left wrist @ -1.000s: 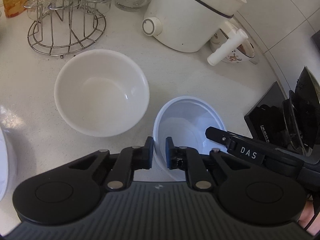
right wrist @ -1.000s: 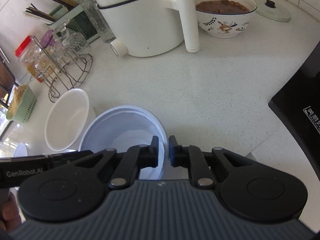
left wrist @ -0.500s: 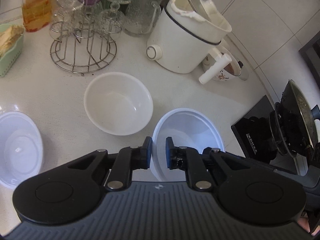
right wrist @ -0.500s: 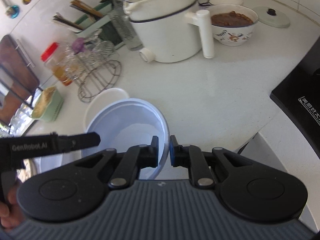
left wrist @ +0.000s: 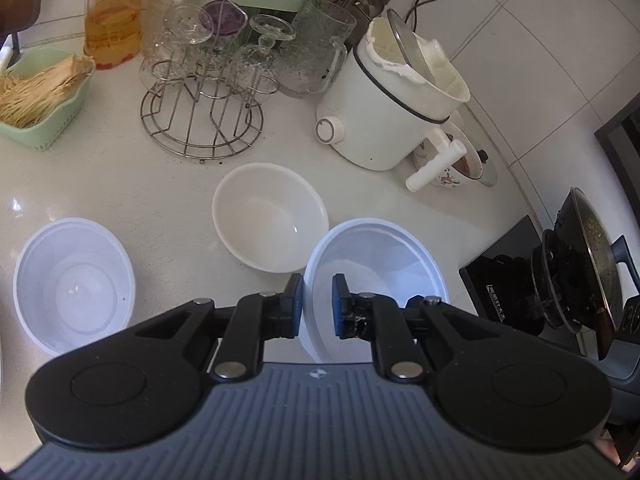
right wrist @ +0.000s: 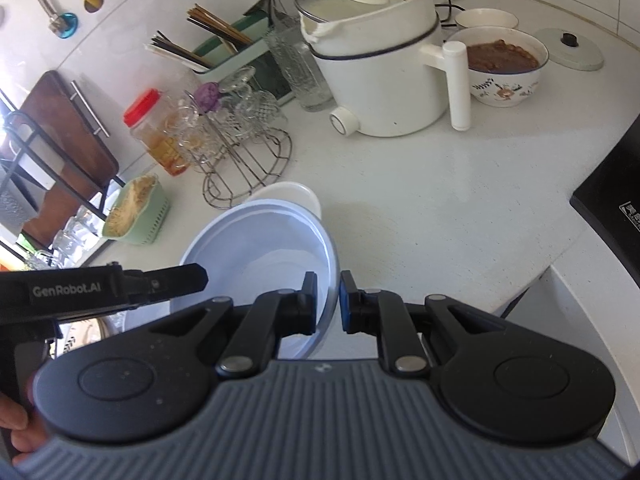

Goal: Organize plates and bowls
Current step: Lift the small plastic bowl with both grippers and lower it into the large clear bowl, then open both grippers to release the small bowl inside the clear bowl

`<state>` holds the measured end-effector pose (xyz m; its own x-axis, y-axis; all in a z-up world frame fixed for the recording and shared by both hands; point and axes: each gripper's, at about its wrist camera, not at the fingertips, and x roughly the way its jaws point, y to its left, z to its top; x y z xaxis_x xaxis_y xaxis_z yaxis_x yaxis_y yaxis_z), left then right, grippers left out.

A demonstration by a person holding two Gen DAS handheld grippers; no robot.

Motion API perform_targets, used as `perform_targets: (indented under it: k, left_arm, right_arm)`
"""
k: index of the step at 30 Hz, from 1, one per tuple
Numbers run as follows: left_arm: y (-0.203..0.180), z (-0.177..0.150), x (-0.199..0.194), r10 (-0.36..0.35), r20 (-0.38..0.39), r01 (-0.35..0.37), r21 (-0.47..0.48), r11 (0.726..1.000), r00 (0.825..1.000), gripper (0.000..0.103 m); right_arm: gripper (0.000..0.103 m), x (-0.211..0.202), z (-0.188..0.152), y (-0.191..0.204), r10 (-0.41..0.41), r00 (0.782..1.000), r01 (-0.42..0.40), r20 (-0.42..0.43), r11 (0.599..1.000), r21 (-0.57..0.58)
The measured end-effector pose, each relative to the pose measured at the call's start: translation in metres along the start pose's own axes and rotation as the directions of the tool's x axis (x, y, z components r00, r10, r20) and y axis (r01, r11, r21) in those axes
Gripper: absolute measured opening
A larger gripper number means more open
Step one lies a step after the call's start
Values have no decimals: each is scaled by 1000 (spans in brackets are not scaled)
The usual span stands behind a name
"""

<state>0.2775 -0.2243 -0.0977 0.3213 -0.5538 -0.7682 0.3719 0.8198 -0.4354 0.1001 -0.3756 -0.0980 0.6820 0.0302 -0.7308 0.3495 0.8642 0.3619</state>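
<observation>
Both hand-held grippers, left (left wrist: 316, 306) & right (right wrist: 328, 304), clamped on rim of pale-blue translucent plastic bowl (left wrist: 384, 256), empty inside.

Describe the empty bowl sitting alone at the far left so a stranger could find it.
Start at the wire glass rack on the white counter. Nearer and left of it stands a translucent plastic bowl, alone. Unlike the opaque white ceramic bowl, it has ringed, see-through walls, and no hand-held gripper holds it.

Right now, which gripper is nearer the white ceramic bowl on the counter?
Left. The left gripper grips the near-left rim of the bluish plastic bowl, right beside the white ceramic bowl. The right gripper grips the opposite rim, with the held bowl between it and the ceramic one.
</observation>
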Motion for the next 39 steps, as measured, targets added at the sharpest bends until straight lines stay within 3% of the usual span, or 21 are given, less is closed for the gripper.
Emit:
perform_targets:
  k: [15,28,34,39]
  left_arm:
    - [33,-15,-56,58,103,-50,-80,996,993,16]
    - [93,-27,-107,165,237,-122,-187,975,957,16]
    - [117,-34,-108,217,263,-168,-195,966,940,16]
    - [143,-48,-98,259,268,-191,-257,948,928,16]
  right_arm:
    - [15,-10,-4,41,126,992,-125,4,991,-57]
    - [15,10,-5,114,239,971,-236,-10,949,-209]
    - [15,38,-19,132,255,966,-257,-36,939,-230]
    - [15,67,-40,144,249,964,-264,-89,928,-262]
